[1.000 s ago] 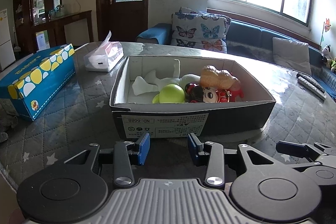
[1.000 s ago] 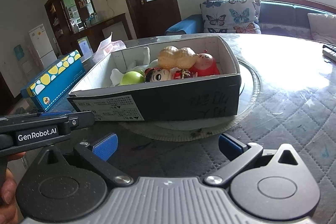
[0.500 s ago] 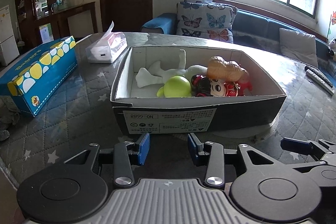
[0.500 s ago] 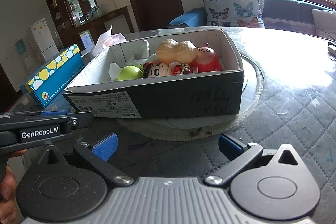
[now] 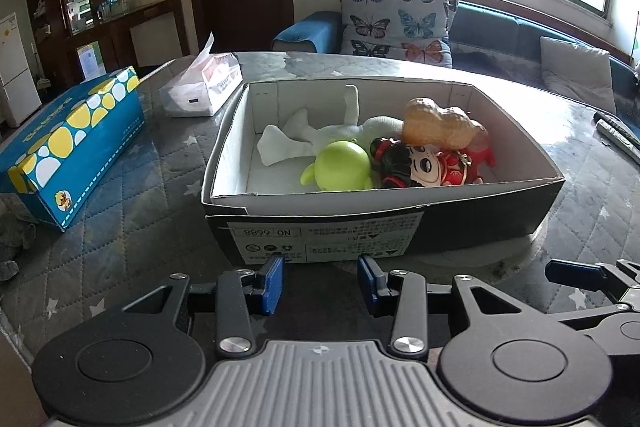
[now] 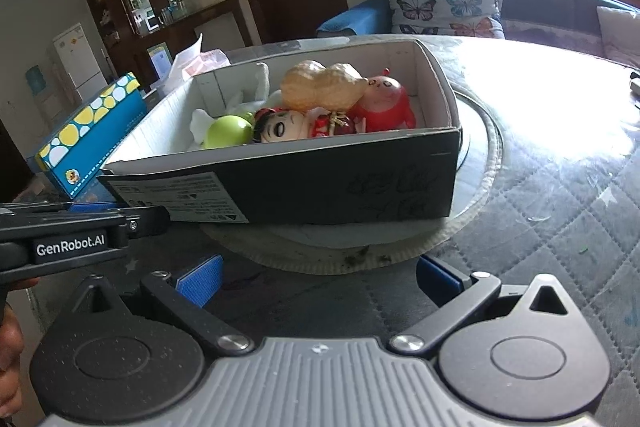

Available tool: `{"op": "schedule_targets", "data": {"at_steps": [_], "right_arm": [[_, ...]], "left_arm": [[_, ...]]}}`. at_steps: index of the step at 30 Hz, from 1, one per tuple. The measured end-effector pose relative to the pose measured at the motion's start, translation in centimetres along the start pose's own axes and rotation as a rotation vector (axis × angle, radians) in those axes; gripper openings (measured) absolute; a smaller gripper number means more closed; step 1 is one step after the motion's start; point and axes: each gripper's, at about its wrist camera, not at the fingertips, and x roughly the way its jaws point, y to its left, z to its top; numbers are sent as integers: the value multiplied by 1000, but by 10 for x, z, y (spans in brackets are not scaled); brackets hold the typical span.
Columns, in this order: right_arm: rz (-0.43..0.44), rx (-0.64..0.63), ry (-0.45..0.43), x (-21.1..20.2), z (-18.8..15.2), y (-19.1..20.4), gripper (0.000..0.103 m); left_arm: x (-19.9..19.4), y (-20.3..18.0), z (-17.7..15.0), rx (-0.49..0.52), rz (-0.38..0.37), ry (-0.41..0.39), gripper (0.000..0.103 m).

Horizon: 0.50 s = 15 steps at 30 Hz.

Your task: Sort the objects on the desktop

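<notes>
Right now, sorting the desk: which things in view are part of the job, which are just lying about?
Part of the job:
- shoe box
- peanut toy
- green toy
- doll in red
- red round figure
- white plush

Probably just lying about:
- blue spotted box
- tissue pack
- remote
- butterfly cushion

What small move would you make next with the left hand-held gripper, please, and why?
Probably ease the left hand-held gripper forward and up over the box's near wall toward the green toy. The jaws are open and empty, short of the box, and that toy lies nearest, uncovered, while the peanut rests on the doll.
</notes>
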Motion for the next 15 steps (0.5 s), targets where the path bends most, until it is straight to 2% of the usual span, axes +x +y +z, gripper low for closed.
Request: {"op": "schedule_targets", "data": {"at_steps": [15], "right_arm": [[0,-13,16,10,12,-1,103]], "left_arm": [[12,-3,8,41,25,12,43]]}}
